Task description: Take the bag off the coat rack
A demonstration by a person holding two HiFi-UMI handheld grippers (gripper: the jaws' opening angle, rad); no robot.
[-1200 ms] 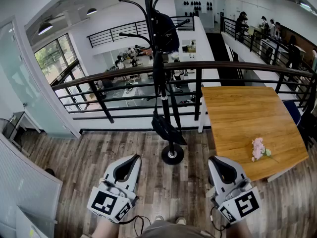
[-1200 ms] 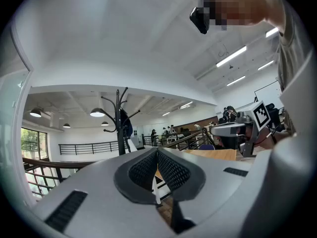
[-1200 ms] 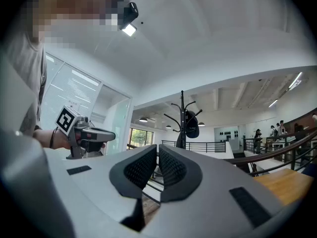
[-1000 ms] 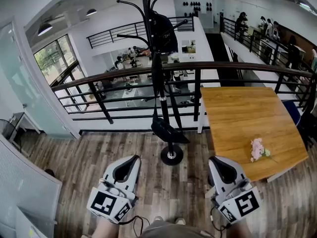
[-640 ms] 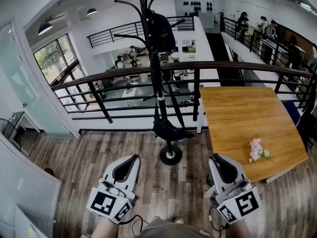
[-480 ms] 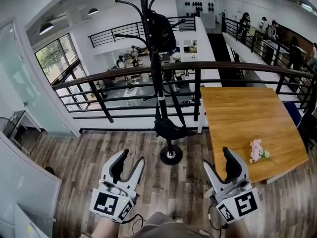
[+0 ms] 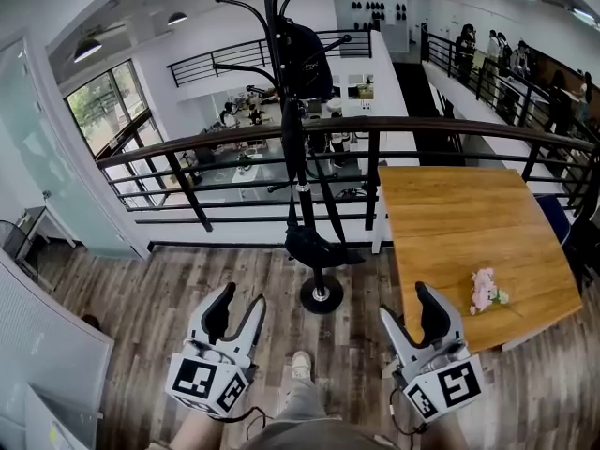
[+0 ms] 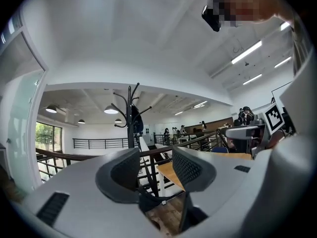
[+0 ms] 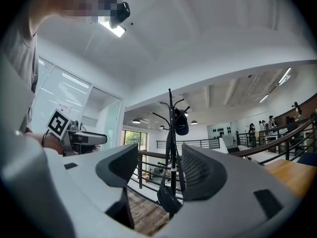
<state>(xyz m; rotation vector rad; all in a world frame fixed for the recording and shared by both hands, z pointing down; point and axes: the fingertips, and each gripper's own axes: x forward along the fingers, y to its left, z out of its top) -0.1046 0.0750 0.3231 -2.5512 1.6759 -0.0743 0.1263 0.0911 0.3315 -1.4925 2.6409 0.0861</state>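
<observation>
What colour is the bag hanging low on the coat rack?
The bag is black; the head view shows it best.

Coat rack (image 7: pixel 281 111) stands ahead of my jaws, between my left gripper (image 7: pixel 236 306), its jaws opening with nothing between them, and my right gripper (image 7: pixel 410 303). Bag (image 7: pixel 314 247) hangs low on it. Railing (image 7: pixel 187 148) runs behind; table (image 7: pixel 469 223) lies ahead-right, flowers (image 7: pixel 486 289) on it.

An open-plan office mezzanine is indicated. A black railing (image 7: pixel 450 125) is fitted along the wood-plank floor (image 7: pixel 169 284), overlooking a lower level with workstations (image 7: pixel 239 162). A glazed partition (image 7: pixel 47 167), pendant lamps (image 7: pixel 86 51), a wooden table (image 7: pixel 469 223) and a coat rack (image 7: pixel 286 111) are provided.
</observation>
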